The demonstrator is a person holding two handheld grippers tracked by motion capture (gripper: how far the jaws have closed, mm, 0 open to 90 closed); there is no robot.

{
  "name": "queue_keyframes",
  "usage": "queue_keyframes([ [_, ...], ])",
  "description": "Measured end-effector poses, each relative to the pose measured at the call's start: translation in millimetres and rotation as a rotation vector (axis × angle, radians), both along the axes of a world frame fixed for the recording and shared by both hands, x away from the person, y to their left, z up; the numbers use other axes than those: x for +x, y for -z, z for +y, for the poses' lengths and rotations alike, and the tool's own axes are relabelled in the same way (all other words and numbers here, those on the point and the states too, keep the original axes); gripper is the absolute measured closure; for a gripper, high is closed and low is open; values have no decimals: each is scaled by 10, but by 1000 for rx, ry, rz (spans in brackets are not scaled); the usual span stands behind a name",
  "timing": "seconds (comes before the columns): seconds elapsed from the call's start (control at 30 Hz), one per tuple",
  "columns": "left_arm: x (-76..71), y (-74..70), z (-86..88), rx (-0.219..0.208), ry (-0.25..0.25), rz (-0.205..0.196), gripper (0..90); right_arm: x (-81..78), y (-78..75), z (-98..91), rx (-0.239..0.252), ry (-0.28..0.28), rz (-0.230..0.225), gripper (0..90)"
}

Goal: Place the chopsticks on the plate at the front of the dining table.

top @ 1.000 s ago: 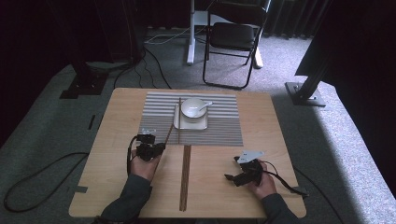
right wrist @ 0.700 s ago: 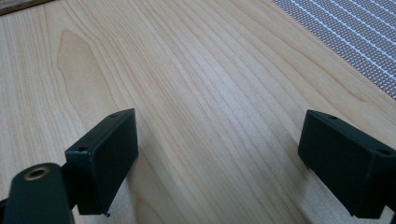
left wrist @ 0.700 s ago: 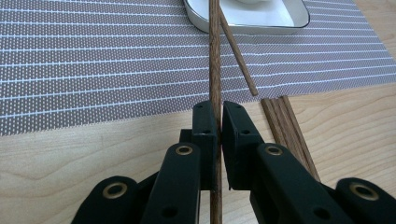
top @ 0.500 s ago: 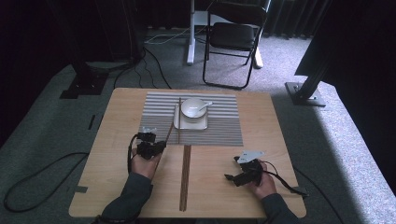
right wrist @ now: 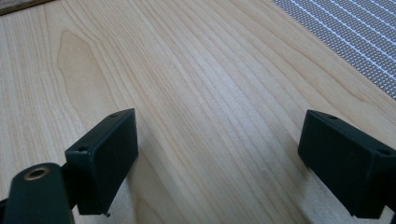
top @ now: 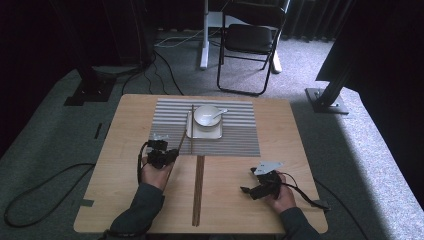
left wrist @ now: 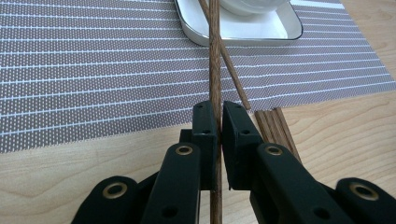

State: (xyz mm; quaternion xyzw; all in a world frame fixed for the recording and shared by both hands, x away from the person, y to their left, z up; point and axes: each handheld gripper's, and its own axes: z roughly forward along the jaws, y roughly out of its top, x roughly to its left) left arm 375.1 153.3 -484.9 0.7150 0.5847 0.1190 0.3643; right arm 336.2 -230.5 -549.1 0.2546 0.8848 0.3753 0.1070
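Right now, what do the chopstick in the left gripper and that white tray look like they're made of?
The chopstick looks like dark wood, matte, with fine grain lines along it. The tray looks like glazed ceramic, maybe melamine: smooth glossy white with a thin dark rim.

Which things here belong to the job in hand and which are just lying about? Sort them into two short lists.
In the job:
- left tool, shut on a chopstick
- second chopstick crossing under it
- striped placemat
- white tray with bowl and spoon

Lying about:
- right tool, open over bare table
- wooden strip
- folding chair
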Motion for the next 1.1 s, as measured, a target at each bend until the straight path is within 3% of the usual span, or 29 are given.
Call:
queue_keyframes([
  [1.1,130,-61,-5,-18,-19,-10,845,0,0,0,0,0,0,115],
])
